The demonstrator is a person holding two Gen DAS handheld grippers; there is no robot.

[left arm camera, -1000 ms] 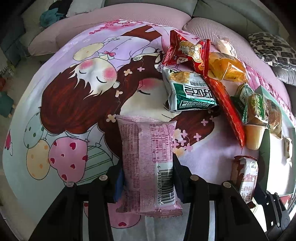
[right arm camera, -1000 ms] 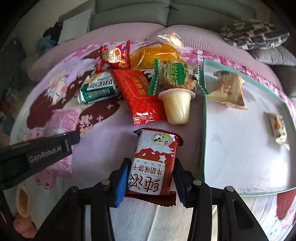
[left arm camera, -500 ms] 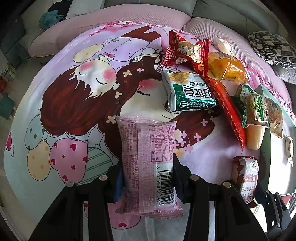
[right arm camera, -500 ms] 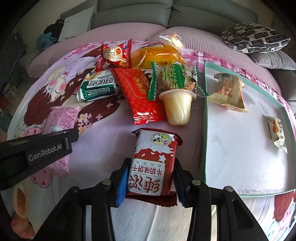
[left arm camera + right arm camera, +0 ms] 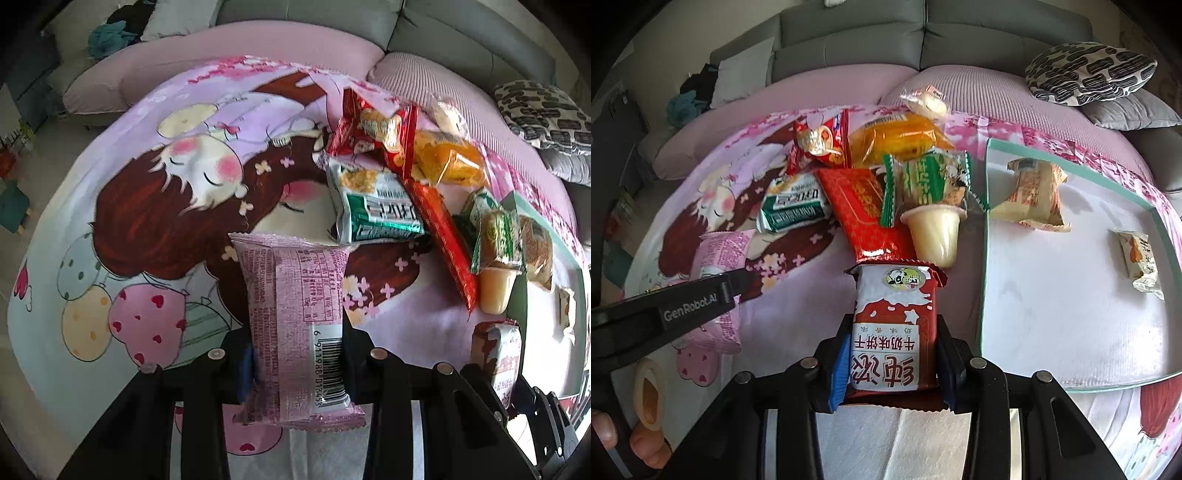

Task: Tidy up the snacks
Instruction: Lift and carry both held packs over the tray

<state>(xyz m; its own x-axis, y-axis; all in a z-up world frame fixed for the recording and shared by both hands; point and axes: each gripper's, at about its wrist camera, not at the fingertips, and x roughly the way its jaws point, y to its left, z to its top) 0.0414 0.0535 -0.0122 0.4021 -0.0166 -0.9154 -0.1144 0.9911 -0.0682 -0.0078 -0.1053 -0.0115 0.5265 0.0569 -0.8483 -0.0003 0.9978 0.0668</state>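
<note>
The left gripper (image 5: 297, 363) is squeezing a pink snack pack (image 5: 295, 314) between its two black fingers. The near end of the pack, with the bar code, sticks out toward the handle, and the fingers hide its sides. The right gripper (image 5: 892, 365) is squeezing a red and white biscuit pack (image 5: 894, 332) the same way. Its bottom edge is tucked down between the blue pads, so that part is hard to see.

Both grippers tip steeply down at the cartoon blanket (image 5: 155, 206). In the right view, the left gripper's black side crosses in front of the pink pack. Down in that corner are a person's toes (image 5: 646, 448), cut off by the edge.

Compared with a second ago, both grippers have pinched in a little tighter. The packs sit a bit higher over the blanket, and the hands have hardly moved.

Farther off is the snack pile: a yellow jelly cup (image 5: 936, 232) lying on its side, a long red pack (image 5: 866, 210), a green and white pack (image 5: 794, 206) and an orange bag (image 5: 901, 142). The packs overlap, so some words are hidden. To the right is a white tray (image 5: 982, 236) with a green rim, holding two small snacks well apart. Behind it all is a grey sofa (image 5: 923, 40).
</note>
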